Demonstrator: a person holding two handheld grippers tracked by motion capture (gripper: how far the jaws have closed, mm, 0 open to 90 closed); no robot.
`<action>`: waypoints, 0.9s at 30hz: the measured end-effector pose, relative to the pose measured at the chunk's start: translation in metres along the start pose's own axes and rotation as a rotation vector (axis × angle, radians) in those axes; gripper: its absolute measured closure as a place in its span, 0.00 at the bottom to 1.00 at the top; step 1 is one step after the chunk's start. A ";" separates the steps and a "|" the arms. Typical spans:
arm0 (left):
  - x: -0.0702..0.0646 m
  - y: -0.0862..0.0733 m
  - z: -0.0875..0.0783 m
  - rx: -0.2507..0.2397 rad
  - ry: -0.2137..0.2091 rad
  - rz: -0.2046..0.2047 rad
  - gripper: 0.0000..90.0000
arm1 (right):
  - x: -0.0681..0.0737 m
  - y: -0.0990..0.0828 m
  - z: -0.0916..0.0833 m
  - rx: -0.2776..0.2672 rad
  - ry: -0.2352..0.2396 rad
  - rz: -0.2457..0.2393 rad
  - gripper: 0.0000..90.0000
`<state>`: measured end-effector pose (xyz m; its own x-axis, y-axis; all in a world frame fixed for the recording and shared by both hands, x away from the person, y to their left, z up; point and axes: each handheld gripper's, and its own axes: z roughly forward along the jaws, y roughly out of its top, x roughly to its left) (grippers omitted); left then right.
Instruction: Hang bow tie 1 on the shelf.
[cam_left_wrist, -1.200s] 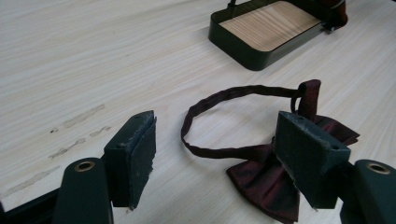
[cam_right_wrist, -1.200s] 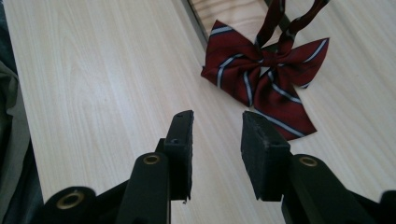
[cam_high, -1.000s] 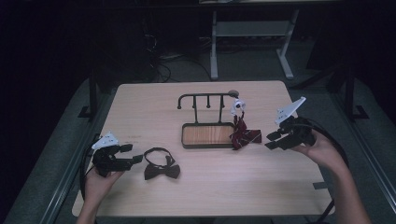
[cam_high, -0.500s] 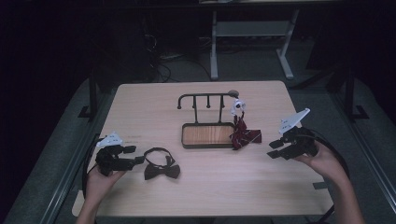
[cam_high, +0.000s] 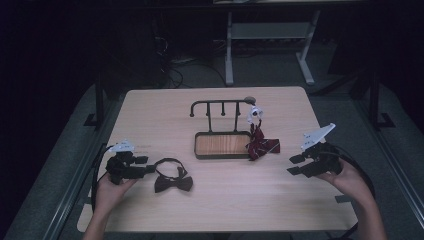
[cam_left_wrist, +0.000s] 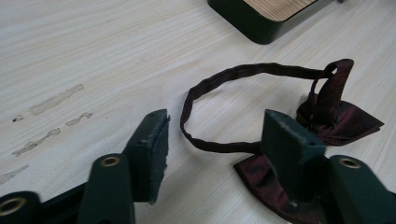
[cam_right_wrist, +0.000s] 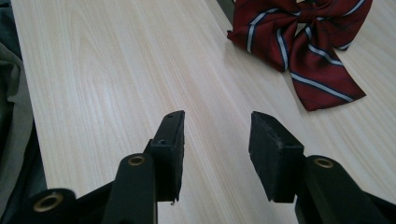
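One dark maroon bow tie (cam_left_wrist: 336, 116), thin neck loop, flat on table (cam_left_wrist: 93, 46)

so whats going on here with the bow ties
A person works at a light wooden table with a gripper in each hand. The left gripper sits low over the dark maroon bow tie; its jaws have just been closing around the tie's neck strap without pinching it yet. The right gripper is open over bare table, short of the red striped bow tie lying beside the black wood-floored stand.
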<state>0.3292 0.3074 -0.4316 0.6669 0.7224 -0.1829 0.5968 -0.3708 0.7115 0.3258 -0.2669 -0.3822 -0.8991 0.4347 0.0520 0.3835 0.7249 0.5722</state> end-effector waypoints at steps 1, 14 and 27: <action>0.001 0.001 0.001 0.008 0.000 -0.002 0.49 | 0.001 0.000 0.000 0.000 0.000 0.001 0.61; 0.006 0.019 0.020 0.107 0.004 -0.003 0.60 | 0.004 -0.004 0.003 0.003 0.004 -0.004 0.57; 0.012 0.015 0.030 0.152 0.009 -0.007 0.67 | 0.006 -0.011 -0.002 -0.015 0.000 0.035 0.52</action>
<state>0.3592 0.2931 -0.4435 0.6589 0.7301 -0.1812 0.6625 -0.4491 0.5995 0.3162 -0.2733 -0.3867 -0.8852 0.4597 0.0719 0.4115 0.7012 0.5822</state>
